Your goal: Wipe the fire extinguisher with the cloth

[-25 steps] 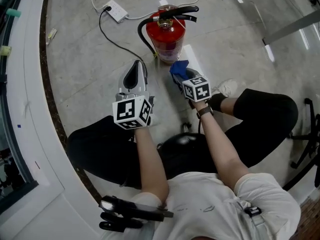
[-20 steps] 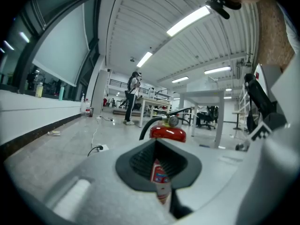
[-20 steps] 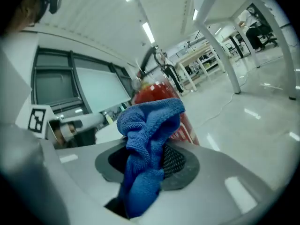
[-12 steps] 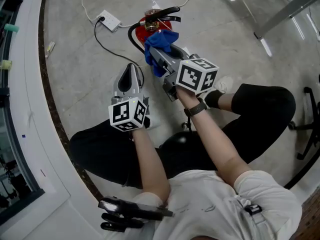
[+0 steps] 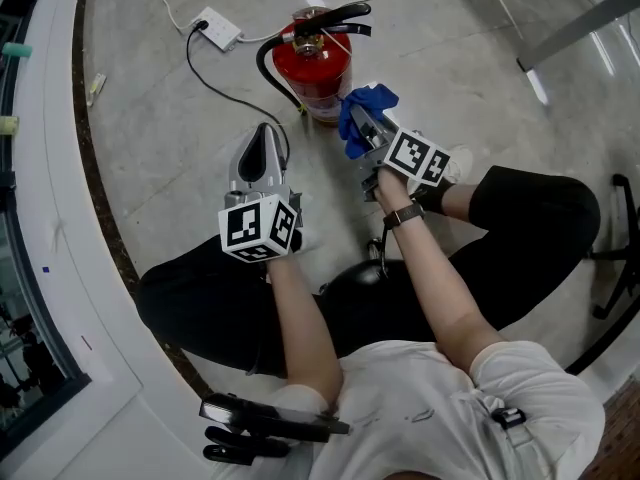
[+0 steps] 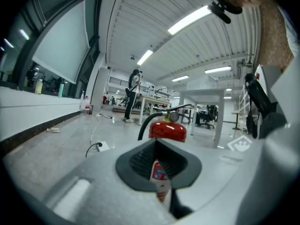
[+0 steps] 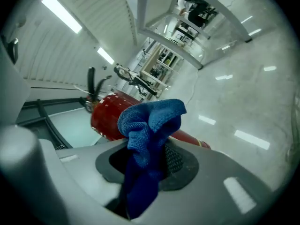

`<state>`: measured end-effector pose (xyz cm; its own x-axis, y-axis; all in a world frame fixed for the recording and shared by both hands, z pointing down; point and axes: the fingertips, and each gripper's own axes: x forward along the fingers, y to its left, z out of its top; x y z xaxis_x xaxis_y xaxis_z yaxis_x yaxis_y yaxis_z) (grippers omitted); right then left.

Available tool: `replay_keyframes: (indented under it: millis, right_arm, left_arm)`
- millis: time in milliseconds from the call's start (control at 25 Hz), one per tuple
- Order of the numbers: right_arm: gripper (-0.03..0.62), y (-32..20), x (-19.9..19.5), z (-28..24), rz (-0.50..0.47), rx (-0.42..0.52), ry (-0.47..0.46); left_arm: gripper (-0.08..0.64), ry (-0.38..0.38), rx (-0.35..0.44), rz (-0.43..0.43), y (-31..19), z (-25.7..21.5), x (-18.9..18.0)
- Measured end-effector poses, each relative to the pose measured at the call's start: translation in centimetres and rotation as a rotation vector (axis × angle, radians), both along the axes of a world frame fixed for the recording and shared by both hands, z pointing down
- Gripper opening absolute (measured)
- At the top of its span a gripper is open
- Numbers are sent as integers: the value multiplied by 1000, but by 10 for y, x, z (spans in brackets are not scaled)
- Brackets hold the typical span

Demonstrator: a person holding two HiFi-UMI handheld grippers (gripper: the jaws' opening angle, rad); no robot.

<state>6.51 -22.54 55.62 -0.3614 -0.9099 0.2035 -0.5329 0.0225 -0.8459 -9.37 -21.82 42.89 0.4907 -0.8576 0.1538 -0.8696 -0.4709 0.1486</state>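
**A:** Where is the cloth?
**B:** The right gripper has its jaws closed on the blue cloth. The cloth bunches past the fingertips, just beside the upright red fire extinguisher.
**A:** And the left gripper?
**B:** Jaws together, holding nothing, with the extinguisher farther ahead of them.

- Premises: open-plan lab or workshop hall, not a home.
- Polished concrete floor, with a white power strip and its cable lying loose.
- Ribbed ceiling carrying long strip lights.
- White counters in rows, office chairs behind them, and stocked shelving.
- Red fire extinguisher standing on the floor.
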Motion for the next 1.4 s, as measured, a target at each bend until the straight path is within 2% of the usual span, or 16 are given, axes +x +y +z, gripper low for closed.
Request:
replay_keyframes:
  millis: [240,360,480,600,760,840,920,960,1040,1120,1280,1400]
  right_arm:
    - [123,-5,1,141,45,-279,-87]
    - [123,-9,0,195,63,-388,-110]
    - [123,-4,-4,240,43,-498,-69]
    - [123,5,-14,277,-20,-599,-3]
    - [124,6,-13,290,-74,-643,53]
    - [126,2,-7,271,-68,-608,24]
    - [129,-6,0,235,-76,-523,-13]
    - [130,-9,4,212,-98,-479,0]
    - [130,-10,10,161,-163,-403,94]
    - [130,-8,19,104,-184,-322,159]
    - [129,0,31,-15,-155,-57,55]
    - [127,3,25,-78,-164,89,-15]
  left_arm:
    - [2,-12,-28,2,-6,13,4]
    - [2,-22,-39,8,-8,18,6]
    - [2,-37,-52,12,-10,25,8]
    - [2,-43,-61,8,-12,28,8]
    - [2,-54,-59,5,-12,27,7]
    - [2,-52,-50,0,-12,23,6]
    - [2,-42,-39,-1,-11,17,6]
    - [2,-37,-34,1,-10,14,7]
    - [2,-25,-22,13,-7,9,11]
    - [2,-8,-13,24,-3,4,18]
    - [2,7,11,41,4,-8,31]
    - [2,5,29,53,8,-16,37]
